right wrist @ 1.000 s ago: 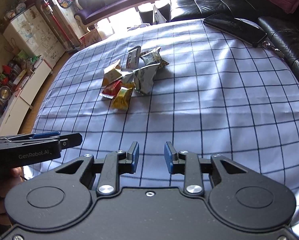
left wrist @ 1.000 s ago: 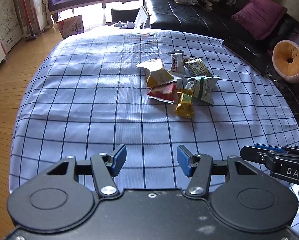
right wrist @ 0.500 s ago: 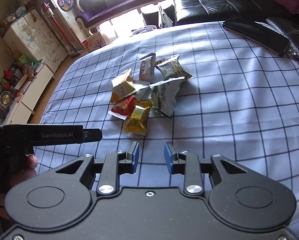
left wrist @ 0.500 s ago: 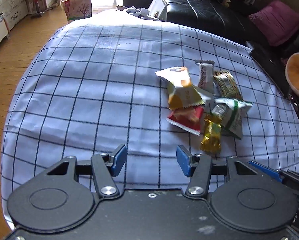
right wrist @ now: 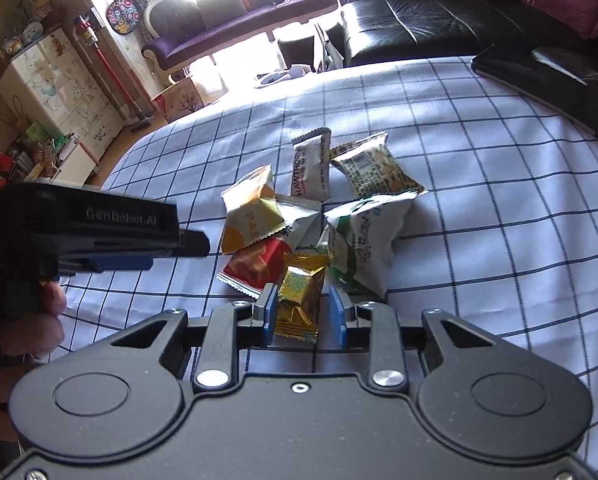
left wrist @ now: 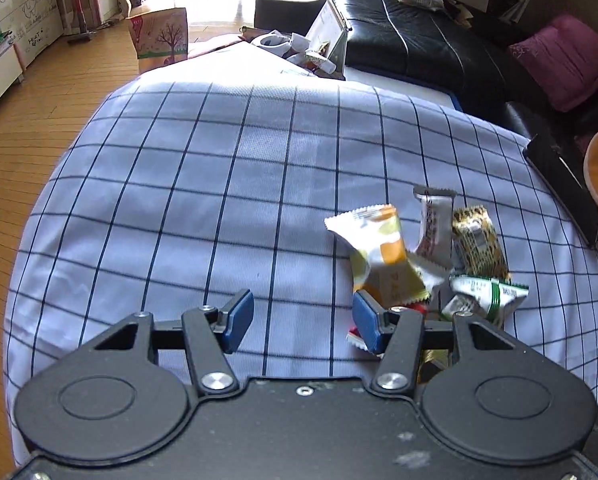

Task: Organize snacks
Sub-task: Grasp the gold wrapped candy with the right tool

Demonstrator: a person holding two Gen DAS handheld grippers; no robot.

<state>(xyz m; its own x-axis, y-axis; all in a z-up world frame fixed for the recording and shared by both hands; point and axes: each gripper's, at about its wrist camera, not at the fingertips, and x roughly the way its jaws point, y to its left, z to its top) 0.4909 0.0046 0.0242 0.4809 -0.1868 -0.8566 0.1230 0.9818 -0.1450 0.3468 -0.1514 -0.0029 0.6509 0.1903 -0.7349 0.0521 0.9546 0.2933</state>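
Observation:
A pile of snack packets lies on the checked tablecloth (left wrist: pixel 219 208). In the right wrist view a gold packet (right wrist: pixel 299 296) sits between the open fingers of my right gripper (right wrist: pixel 303 312), apart from both pads. Behind it lie a red packet (right wrist: pixel 255 266), an orange-and-white packet (right wrist: pixel 251 212), a white hawthorn bar (right wrist: pixel 311 168), a brown packet (right wrist: pixel 375 168) and a green-and-white packet (right wrist: pixel 363 236). My left gripper (left wrist: pixel 303 320) is open and empty, just left of the pile; its right finger hides part of the red packet (left wrist: pixel 355 336). The orange-and-white packet (left wrist: pixel 383 256) lies ahead of it.
A black phone-like slab (right wrist: pixel 539 84) lies at the table's far right edge. A black sofa (left wrist: pixel 419 48) with a pink cushion (left wrist: pixel 563 60) stands beyond the table. Wooden floor (left wrist: pixel 39 120) lies to the left. My left gripper's body (right wrist: pixel 87 232) shows at the left.
Both grippers have moved forward to the pile. The gold packet now lies between my right gripper's fingers. The left gripper has come up beside the red and orange packets.

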